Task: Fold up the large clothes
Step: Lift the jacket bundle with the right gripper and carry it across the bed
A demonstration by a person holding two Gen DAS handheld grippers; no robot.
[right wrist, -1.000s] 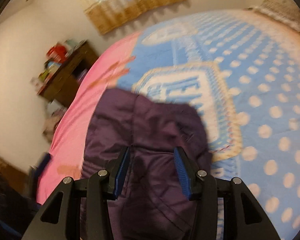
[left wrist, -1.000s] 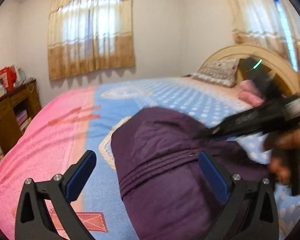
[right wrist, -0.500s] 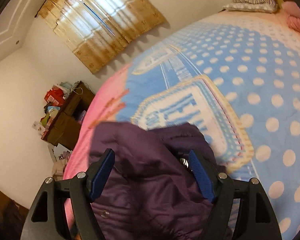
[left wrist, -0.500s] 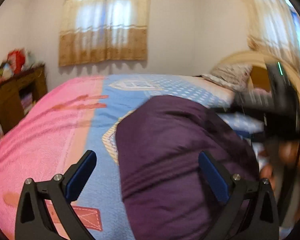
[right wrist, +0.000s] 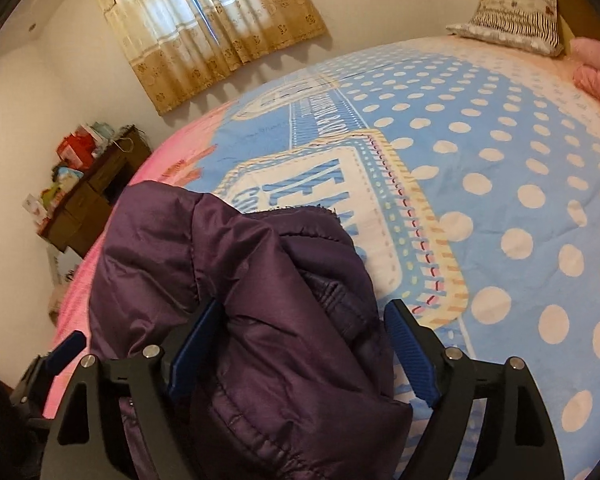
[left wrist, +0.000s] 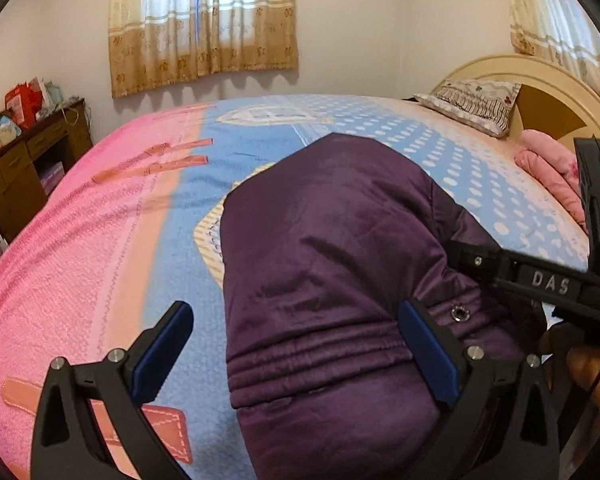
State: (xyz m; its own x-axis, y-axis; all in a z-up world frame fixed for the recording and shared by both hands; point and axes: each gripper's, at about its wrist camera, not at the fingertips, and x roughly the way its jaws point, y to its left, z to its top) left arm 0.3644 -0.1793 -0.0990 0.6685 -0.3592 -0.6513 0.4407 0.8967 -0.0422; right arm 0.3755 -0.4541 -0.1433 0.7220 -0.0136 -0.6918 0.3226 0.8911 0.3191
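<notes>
Covering most of both views, the bed (left wrist: 100, 240) wears a pink and blue dotted blanket (right wrist: 500, 200). On it, near the foot, lies the purple padded jacket (left wrist: 332, 260), folded into a bundle. Both tools hover over it with jaws spread wide: the left gripper (left wrist: 296, 356) and the right gripper (right wrist: 300, 356), each straddling the fabric without pinching it.

The purple jacket (left wrist: 332, 280) runs off the bottom edge in both views, its lower part unseen. It covers the bedspread (left wrist: 100, 264) lettering (right wrist: 300, 188) partway. The right gripper (left wrist: 540, 280) is cut by the frame edge, fingertips buried behind fabric. Clutter on the desk (right wrist: 88, 196) is too small to identify.
</notes>
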